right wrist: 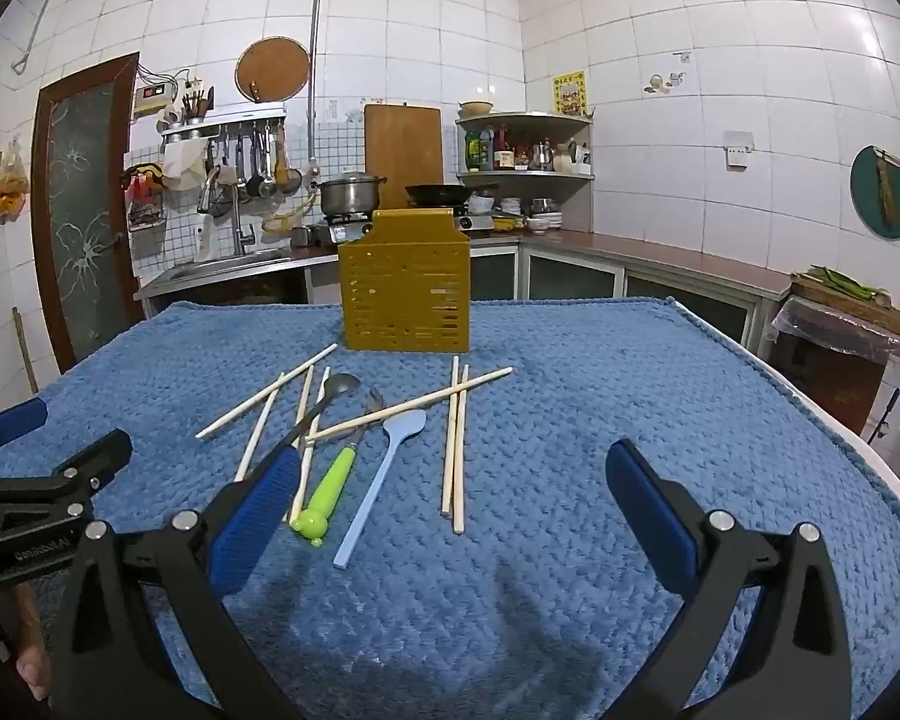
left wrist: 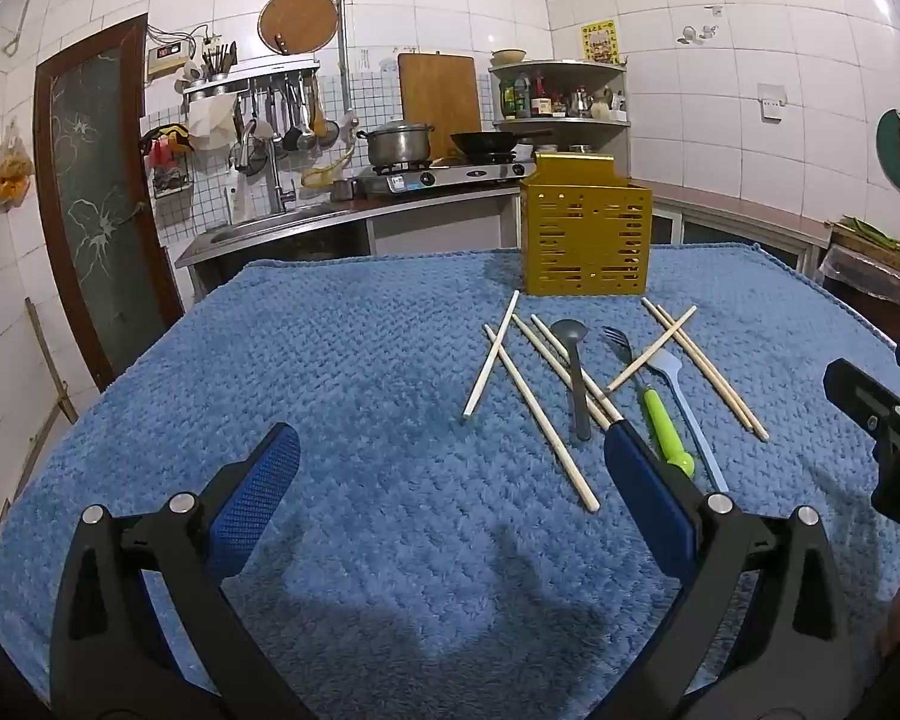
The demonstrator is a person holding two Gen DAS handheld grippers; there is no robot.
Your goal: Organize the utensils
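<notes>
Chopsticks [right wrist: 455, 444], grey spoon [left wrist: 575, 381], green-handled fork [right wrist: 330, 489] & blue spoon [right wrist: 384, 468] lie loose on blue cloth [left wrist: 360, 360], at 6 o'clock of yellow holder [right wrist: 405, 294]. L gripper [left wrist: 450, 444] & R gripper [right wrist: 453, 462]: both jaws wide apart, nothing between, w/ utensils ahead.

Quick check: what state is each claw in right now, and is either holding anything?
Left claw: open, holding nothing, above the blue cloth.
Right claw: open, holding nothing.
</notes>
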